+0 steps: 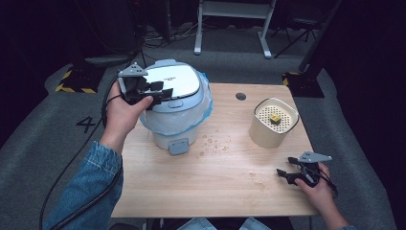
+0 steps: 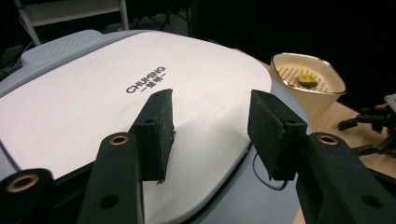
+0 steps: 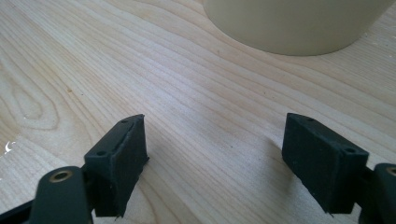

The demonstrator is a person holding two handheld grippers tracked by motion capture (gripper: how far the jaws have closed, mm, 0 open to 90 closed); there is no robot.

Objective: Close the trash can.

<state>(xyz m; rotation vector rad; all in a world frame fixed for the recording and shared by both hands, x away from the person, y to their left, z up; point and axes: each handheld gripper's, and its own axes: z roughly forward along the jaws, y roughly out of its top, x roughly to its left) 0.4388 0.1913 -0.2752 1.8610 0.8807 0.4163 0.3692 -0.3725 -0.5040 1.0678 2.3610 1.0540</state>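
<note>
Left gripper (image 1: 160,92) poised, jaws apart, over rice cooker (image 1: 173,80) lid. Likely next: pressing the release button (image 1: 174,103) squarely. Right gripper (image 1: 286,173) spread wide, low over tabletop (image 1: 230,182).

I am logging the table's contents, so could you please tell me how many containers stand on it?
2. The lidded bin stands at the table's far left, under the left gripper; the cream container stands at the far right.

High view looks down from six o'clock; both gripper views sit close, sharing the cream perforated-top canister (image 1: 273,123) (image 2: 308,81) (image 3: 294,23) at two o'clock.
</note>
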